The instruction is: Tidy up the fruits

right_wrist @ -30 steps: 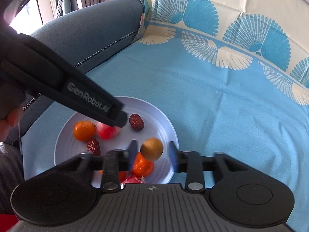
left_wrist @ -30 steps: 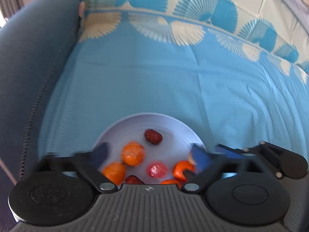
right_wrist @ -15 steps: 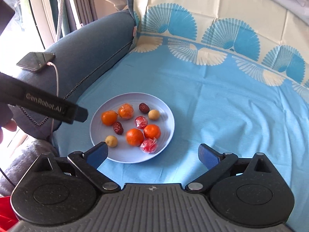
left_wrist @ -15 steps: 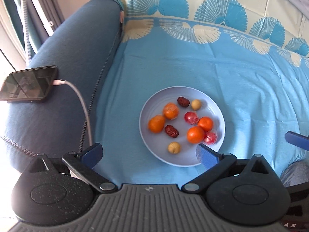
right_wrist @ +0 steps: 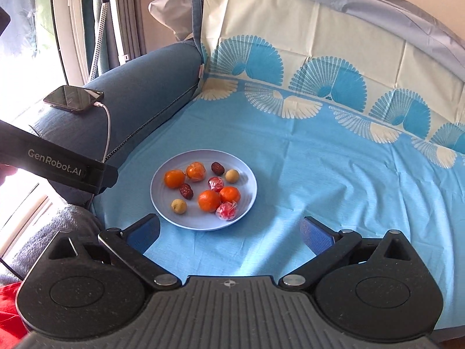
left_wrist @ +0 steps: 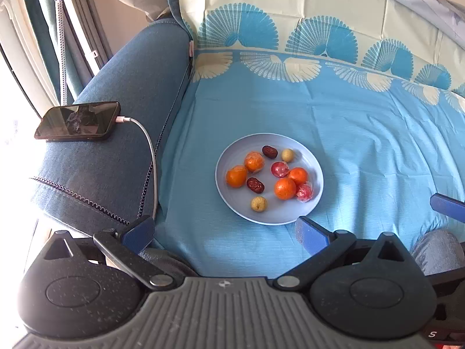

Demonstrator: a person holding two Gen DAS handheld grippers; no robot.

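All the fruits [right_wrist: 213, 187] sit together on the plate [right_wrist: 250, 200] on the blue sofa cover [right_wrist: 334, 180]. Both grippers, left gripper [left_wrist: 223, 232] and right gripper [right_wrist: 229, 231], hold nothing, fingers wide apart, because the sorting looks done.

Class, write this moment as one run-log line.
left gripper: open, empty | right gripper: just opened, empty | fruits: all on plate

I see a smooth, matt plate [left_wrist: 315, 171] on a lightly creased woven cloth [left_wrist: 363, 133], beside a coarse denim-like armrest [left_wrist: 116, 160] (the phone [left_wrist: 77, 120] glossy).
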